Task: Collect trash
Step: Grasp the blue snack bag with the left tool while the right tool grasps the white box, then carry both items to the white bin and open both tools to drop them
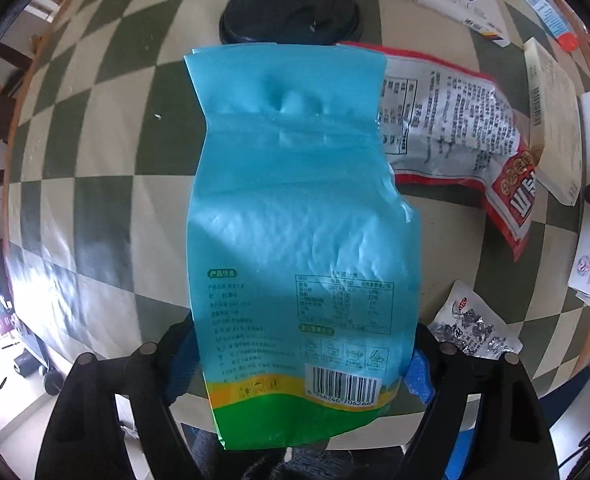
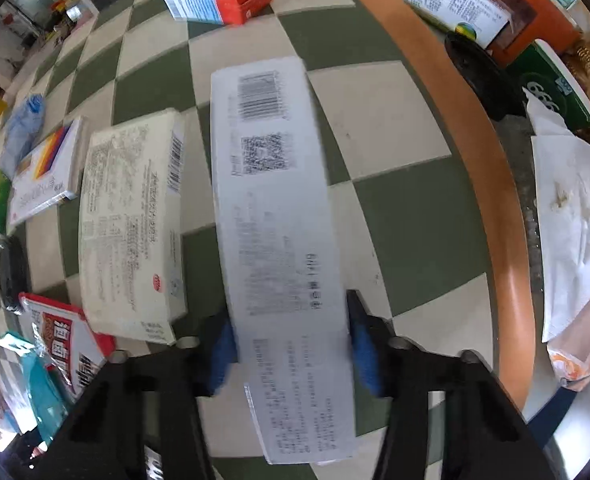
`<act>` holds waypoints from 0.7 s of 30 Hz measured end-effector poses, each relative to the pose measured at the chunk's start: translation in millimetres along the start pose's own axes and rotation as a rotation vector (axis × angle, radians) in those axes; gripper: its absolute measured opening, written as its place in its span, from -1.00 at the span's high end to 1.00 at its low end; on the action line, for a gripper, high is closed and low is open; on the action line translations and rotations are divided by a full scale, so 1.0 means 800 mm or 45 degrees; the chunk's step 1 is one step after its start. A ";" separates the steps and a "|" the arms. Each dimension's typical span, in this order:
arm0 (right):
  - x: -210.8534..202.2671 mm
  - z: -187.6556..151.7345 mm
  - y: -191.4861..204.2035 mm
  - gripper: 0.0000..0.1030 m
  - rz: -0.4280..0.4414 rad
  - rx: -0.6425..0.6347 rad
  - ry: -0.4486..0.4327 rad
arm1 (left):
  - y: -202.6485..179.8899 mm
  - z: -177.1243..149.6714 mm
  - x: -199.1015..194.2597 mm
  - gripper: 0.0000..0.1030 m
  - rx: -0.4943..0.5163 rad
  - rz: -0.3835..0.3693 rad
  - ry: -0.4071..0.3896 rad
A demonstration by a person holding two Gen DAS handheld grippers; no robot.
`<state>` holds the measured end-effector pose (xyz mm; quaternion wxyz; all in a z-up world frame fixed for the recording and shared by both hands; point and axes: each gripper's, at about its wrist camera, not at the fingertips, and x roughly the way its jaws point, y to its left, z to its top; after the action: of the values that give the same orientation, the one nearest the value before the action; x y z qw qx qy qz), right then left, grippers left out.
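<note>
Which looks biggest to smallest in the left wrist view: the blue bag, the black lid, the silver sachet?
1. blue bag, though it is nearest the camera, which inflates it
2. black lid
3. silver sachet

Three snack bags [image 1: 299, 216] (one blue), one black lid [image 1: 291, 10].

Bright daylight, glare at left wrist view's lower left, strong fisheye bending, motion-blurred paper slip [image 2: 279, 240]
</note>
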<state>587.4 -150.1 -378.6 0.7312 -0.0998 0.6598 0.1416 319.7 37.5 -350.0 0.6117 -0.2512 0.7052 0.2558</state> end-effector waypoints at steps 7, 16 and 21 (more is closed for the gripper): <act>-0.026 -0.023 0.005 0.03 0.087 0.024 -0.108 | 0.014 -0.031 -0.056 -0.57 0.053 -0.017 -0.076; -0.135 -0.129 0.046 0.04 0.288 -0.005 -0.174 | 0.091 -0.124 -0.145 -0.57 0.103 -0.115 -0.254; -0.206 -0.226 0.054 0.04 0.372 -0.040 -0.224 | 0.127 -0.176 -0.142 -0.57 0.134 -0.168 -0.382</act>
<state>388.8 -181.9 -232.5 0.7560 -0.0014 0.5986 0.2648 162.7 23.6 -215.1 0.7378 -0.2235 0.6004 0.2126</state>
